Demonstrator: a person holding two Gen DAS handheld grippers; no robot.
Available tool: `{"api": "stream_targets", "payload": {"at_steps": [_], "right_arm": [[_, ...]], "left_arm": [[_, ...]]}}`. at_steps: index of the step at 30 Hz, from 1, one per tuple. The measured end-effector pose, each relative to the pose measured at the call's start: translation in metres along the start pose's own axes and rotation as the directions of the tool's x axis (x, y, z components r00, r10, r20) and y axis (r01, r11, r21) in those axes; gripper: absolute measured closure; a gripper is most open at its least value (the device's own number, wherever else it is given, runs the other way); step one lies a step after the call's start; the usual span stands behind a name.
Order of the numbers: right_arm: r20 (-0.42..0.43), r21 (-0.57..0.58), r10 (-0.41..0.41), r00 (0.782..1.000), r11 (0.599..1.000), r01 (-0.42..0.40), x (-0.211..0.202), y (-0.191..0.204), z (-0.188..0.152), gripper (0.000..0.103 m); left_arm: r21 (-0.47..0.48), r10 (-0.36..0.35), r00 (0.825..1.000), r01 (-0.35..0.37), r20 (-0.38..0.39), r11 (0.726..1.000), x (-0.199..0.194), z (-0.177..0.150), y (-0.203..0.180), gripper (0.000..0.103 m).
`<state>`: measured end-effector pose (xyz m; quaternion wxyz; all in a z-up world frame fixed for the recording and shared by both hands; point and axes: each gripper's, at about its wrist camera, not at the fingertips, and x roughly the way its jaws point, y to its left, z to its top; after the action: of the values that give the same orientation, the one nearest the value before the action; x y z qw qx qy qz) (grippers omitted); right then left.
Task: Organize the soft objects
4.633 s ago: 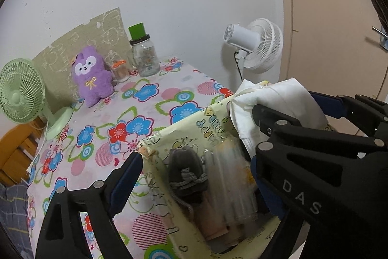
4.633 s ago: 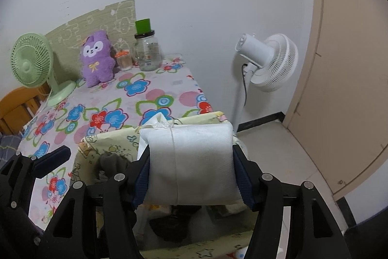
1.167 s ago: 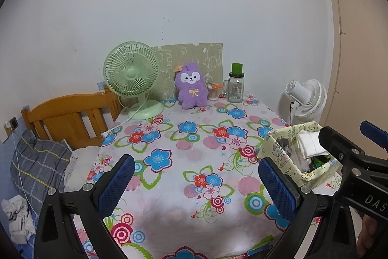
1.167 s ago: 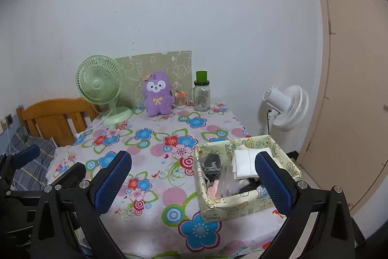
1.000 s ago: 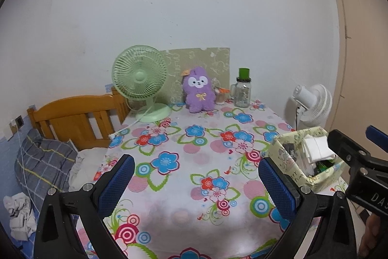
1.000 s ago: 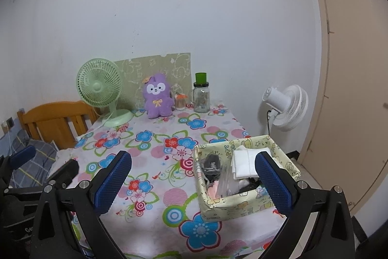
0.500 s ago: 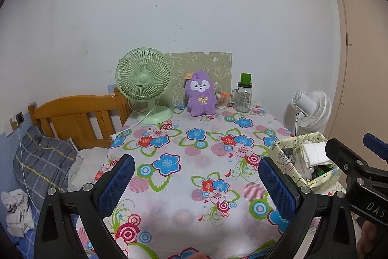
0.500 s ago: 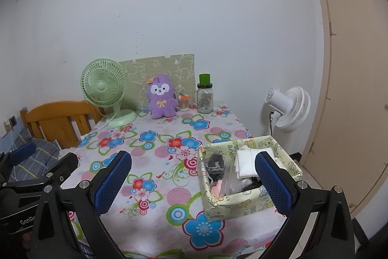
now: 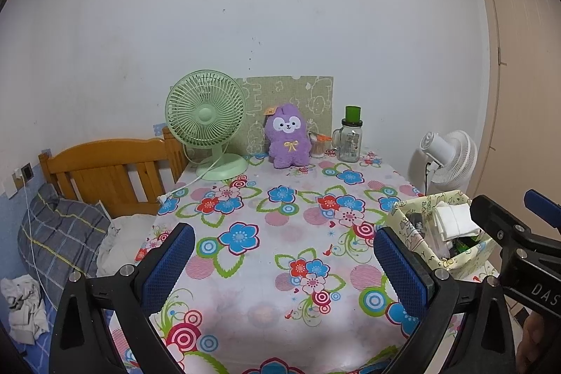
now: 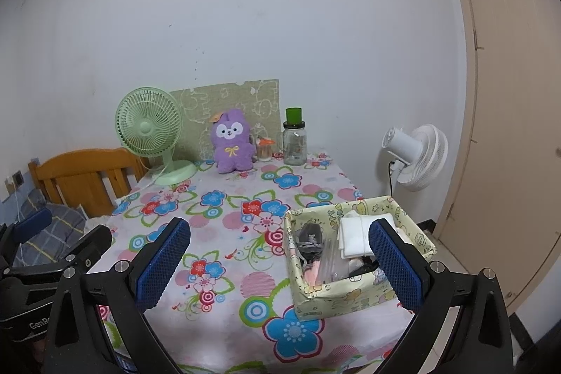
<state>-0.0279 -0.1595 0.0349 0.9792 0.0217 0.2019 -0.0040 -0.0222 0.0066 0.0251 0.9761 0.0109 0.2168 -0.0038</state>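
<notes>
- Above the near edge of the floral table point(image 9: 280, 269), the left gripper point(image 9: 284, 262) is level, jaws spread wide, gripping nothing.
- Beside it, the right gripper point(image 10: 280, 258) is level too, jaws spread, empty.
- At 3 o'clock on the table, the fabric basket point(image 10: 354, 293) contains the white folded cloth point(image 10: 354, 237).

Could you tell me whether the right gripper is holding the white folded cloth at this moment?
No, the right gripper is open and empty, and the white folded cloth lies in the yellow fabric box.
</notes>
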Motion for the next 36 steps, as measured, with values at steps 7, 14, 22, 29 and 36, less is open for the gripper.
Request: {"api": "stream_targets", "payload": {"at_steps": [7, 14, 22, 29, 36], "right_arm": [[0.000, 0.000, 0.000, 1.000, 1.000, 0.000, 0.0001, 0.0000, 0.0004, 0.000], [0.000, -0.002, -0.004, 1.000, 1.000, 0.004, -0.0001, 0.0007, 0.0003, 0.000], [0.002, 0.003, -0.006, 1.000, 1.000, 0.006, -0.0003, -0.0030, 0.0012, 0.000], [0.000, 0.002, -0.010, 1.000, 1.000, 0.010, 0.0000, -0.0027, 0.0008, 0.000], [-0.003, 0.002, -0.009, 1.000, 1.000, 0.009, 0.0006, -0.0023, -0.0010, 0.000]], "left_arm": [[-0.001, -0.001, 1.000, 0.001, 0.006, 1.000, 0.0001, 0.0001, 0.0006, 0.000], [0.005, -0.002, 1.000, 0.002, 0.011, 1.000, -0.0015, 0.0026, 0.0009, 0.000], [0.009, -0.014, 1.000, 0.014, 0.010, 1.000, -0.0018, 0.0032, 0.0003, 0.000], [0.008, -0.012, 1.000, 0.012, 0.008, 1.000, -0.0020, 0.0015, 0.0003, 0.000], [0.008, -0.012, 1.000, 0.012, 0.006, 1.000, -0.0015, 0.0007, 0.0005, 0.000]]}}
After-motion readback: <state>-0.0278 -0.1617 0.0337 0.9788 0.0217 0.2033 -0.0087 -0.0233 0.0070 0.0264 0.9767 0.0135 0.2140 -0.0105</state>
